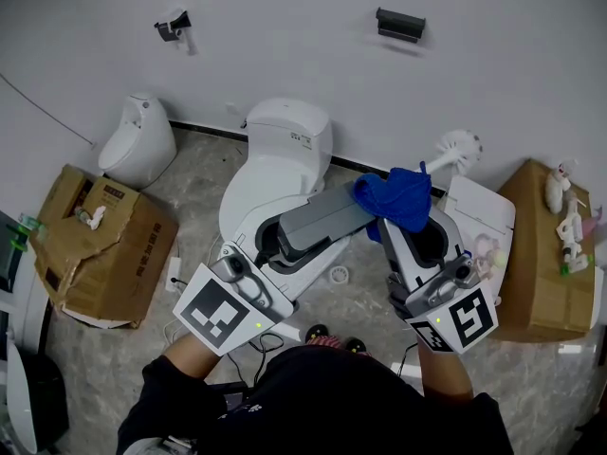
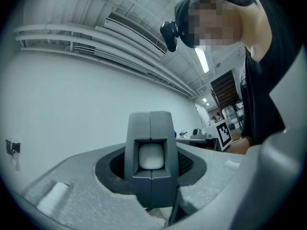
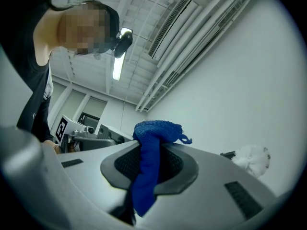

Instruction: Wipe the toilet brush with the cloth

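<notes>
The toilet brush's white bristle head (image 1: 461,148) sticks out up and right in the head view, and its thin handle runs down-left under the blue cloth (image 1: 398,197). My left gripper (image 1: 363,203) reaches in from the lower left. Its jaws are shut on the pale handle end (image 2: 151,156), seen between the closed fingers in the left gripper view (image 2: 151,128). My right gripper (image 1: 394,226) comes up from the lower right, shut on the cloth (image 3: 149,166), which drapes over the handle. The brush head (image 3: 253,158) shows beyond it in the right gripper view.
A white toilet (image 1: 283,150) stands below the grippers, with a second white fixture (image 1: 482,218) to the right and a white urinal (image 1: 138,140) at the left. Cardboard boxes stand at the left (image 1: 100,245) and right (image 1: 548,254). The white wall is behind.
</notes>
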Demonstrator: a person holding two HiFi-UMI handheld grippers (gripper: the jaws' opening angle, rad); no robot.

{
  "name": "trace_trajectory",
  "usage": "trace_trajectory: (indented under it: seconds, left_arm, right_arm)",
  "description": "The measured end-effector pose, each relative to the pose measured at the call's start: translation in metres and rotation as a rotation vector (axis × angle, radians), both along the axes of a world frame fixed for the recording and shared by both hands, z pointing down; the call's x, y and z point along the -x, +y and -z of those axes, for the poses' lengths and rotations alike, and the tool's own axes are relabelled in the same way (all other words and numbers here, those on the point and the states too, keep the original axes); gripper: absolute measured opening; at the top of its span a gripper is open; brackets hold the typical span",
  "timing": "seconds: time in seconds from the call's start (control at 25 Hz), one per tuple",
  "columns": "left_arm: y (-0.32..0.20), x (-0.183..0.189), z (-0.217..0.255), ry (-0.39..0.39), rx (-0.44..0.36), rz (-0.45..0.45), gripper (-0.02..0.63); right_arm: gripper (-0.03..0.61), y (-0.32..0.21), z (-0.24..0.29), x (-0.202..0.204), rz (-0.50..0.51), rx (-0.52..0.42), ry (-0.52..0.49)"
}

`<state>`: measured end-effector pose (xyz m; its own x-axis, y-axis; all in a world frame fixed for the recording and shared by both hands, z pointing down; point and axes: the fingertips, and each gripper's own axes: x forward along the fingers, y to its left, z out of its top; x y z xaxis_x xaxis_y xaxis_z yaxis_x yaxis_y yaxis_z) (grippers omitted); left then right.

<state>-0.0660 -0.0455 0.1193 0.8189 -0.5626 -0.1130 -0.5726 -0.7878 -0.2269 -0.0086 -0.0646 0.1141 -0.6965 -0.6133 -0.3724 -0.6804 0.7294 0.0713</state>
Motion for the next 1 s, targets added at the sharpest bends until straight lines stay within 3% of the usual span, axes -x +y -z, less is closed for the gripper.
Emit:
trace_trajectory:
  seconds: [1.0]
  left_arm:
    - [0.003,0.0,0.003,0.001,-0.013,-0.015,0.172]
  right_arm:
    - [0.076,-0.023,-0.004,-0.031,-0.122,0.017,-0.001]
